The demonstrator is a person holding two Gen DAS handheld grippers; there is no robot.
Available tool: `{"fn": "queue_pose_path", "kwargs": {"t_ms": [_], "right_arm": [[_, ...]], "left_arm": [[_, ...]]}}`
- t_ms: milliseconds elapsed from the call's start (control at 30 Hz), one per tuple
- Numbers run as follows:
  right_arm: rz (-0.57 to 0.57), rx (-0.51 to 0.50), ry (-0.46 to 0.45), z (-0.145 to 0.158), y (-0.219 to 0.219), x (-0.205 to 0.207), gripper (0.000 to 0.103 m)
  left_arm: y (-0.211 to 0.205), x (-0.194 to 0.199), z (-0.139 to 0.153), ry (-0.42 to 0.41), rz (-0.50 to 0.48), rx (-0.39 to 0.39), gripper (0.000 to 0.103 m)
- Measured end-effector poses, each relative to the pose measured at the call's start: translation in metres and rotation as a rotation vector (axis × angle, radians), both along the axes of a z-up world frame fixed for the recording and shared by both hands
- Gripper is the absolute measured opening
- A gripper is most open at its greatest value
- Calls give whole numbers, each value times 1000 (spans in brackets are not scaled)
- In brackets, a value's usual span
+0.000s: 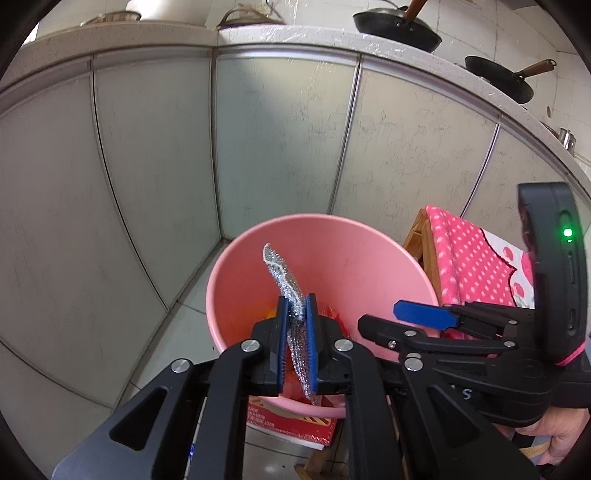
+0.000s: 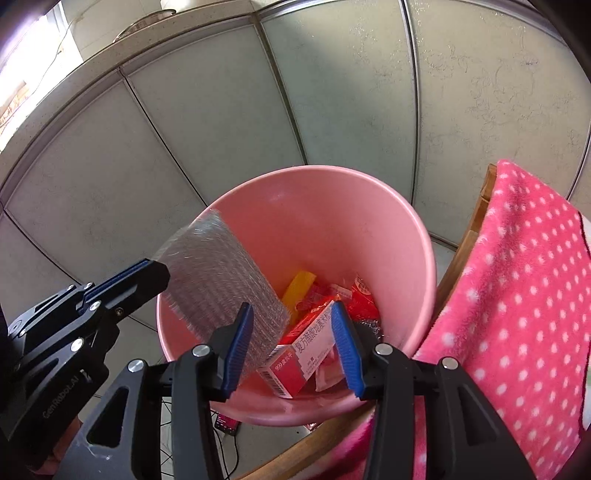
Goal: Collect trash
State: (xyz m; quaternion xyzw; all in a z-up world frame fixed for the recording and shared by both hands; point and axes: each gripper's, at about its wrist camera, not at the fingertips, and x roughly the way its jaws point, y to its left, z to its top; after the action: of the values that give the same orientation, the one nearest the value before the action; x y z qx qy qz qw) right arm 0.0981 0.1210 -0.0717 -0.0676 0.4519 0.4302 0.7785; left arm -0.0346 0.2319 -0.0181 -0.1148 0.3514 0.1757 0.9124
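Observation:
A pink bucket (image 1: 351,258) (image 2: 332,221) stands on the floor below both grippers. My left gripper (image 1: 297,306) (image 2: 155,269) is shut on a silvery bubble-wrap sheet (image 1: 284,277) (image 2: 221,280), which hangs tilted over the bucket's mouth. My right gripper (image 2: 291,314) stands open over the near rim. A red and white medicine box (image 2: 306,350) lies tilted between its pads, with a small gap at the left pad. A yellow packet (image 2: 299,291) and red wrappers (image 2: 358,299) lie at the bottom. In the left wrist view one blue finger (image 1: 424,316) of the right gripper shows.
A pink dotted towel (image 1: 469,258) (image 2: 517,277) drapes a wooden chair right of the bucket. Grey cabinet doors (image 1: 277,129) stand behind, with black woks (image 1: 399,29) on the counter above. A red carton (image 1: 291,424) and a phone (image 2: 227,422) lie by the bucket's base.

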Motion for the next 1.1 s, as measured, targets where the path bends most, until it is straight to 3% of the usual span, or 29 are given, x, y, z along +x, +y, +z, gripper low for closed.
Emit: {"fn": "queue_pose_path", "kwargs": {"t_ms": [67, 133, 233, 367, 433, 700, 1100], "right_arm": [[0, 3, -12, 1, -6, -4, 43], [-3, 6, -22, 4, -7, -6, 43], [-7, 10, -33, 9, -13, -13, 44], [-15, 16, -49, 15, -23, -21, 44], [-16, 22, -52, 17, -27, -25, 50], [-18, 53, -92, 28, -53, -46, 57], [-44, 49, -95, 30, -89, -73, 57]], "left_arm": [[1, -1, 0, -2, 3, -9, 16], [0, -3, 2, -9, 2, -6, 29], [-2, -6, 8, -19, 3, 10, 36], [-2, -11, 15, -37, 4, -3, 38], [-3, -14, 18, -45, 4, -5, 38], [-16, -27, 32, -72, -13, -6, 38], [-49, -46, 44, -86, -26, 10, 38]]}}
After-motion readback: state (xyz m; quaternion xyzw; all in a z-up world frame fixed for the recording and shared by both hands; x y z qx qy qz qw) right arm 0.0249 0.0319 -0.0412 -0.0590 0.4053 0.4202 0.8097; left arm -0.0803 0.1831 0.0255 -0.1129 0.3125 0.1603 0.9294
